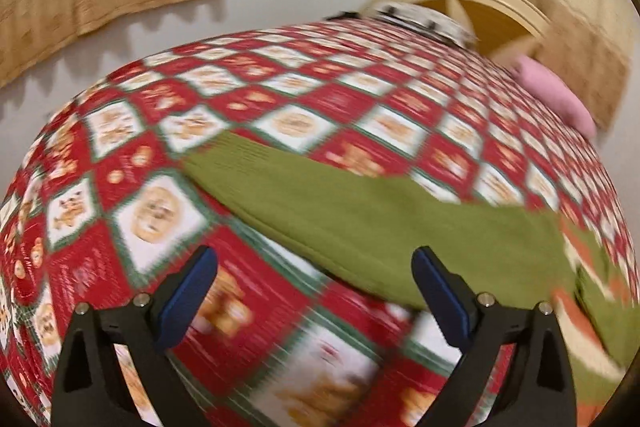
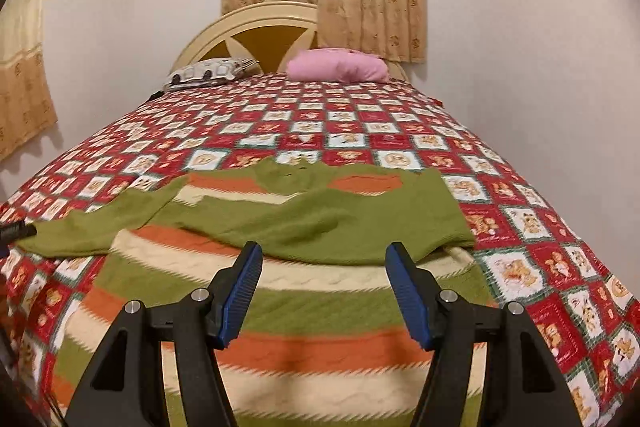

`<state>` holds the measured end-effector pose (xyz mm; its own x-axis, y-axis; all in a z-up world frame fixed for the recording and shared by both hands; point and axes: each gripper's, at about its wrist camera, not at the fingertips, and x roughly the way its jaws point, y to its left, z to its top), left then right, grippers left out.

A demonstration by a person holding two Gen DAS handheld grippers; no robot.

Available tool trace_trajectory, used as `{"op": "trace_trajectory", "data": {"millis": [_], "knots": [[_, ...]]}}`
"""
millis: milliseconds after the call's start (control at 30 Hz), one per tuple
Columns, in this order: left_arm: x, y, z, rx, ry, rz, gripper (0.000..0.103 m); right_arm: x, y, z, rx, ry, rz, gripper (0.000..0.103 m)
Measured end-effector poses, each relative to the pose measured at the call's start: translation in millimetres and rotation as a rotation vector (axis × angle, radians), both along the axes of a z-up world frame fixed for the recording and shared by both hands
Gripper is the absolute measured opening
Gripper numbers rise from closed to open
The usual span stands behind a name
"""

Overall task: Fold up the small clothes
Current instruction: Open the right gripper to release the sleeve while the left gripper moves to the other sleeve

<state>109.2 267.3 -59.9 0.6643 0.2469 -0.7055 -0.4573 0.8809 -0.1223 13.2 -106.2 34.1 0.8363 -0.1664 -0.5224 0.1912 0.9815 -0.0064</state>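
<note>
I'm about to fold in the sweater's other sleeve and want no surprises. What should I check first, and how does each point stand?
1. Left gripper empty, jaws apart: ok.
2. Right gripper empty, jaws apart, nothing between the pads: ok.
3. Right-hand sleeve already folded across the sweater: ok, the green sleeve lies over the chest.
4. Other sleeve laid out flat on the bedspread, free to grab: ok.
5. Sweater body smooth: cannot tell, the near hem is hidden behind the right gripper.
6. Pink pillow and patterned pillow away from the fold area: ok, both at the headboard.
</note>
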Motion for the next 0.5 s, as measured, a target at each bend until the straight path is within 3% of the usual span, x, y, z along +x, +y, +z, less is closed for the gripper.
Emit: {"op": "trace_trajectory", "data": {"millis": [167, 267, 367, 433, 500], "knots": [[15.2, 48.0, -9.3, -0.049, -0.015, 0.091, 0.086, -7.6, 17.6, -3.0, 0.0, 0.013, 0.032, 0.065], [21.4, 64.9, -14.5, -0.106, -0.07, 0.089, 0.071, -11.0, 22.6, -3.0, 0.009, 0.021, 0.039, 0.065], [33.5, 69.4, -23.1, -0.149, -0.054, 0.08, 0.07, -14.0, 23.4, -2.5, 0.021, 0.023, 0.033, 0.065], [41.7, 72.8, -32.7, -0.212, -0.029, 0.074, 0.055, -14.8, 22.9, -2.5, 0.022, 0.026, 0.027, 0.065], [46.6, 76.4, -42.8, -0.265, -0.013, 0.086, 0.027, -16.1, 22.5, -2.7, 0.026, 0.033, 0.021, 0.065]]}}
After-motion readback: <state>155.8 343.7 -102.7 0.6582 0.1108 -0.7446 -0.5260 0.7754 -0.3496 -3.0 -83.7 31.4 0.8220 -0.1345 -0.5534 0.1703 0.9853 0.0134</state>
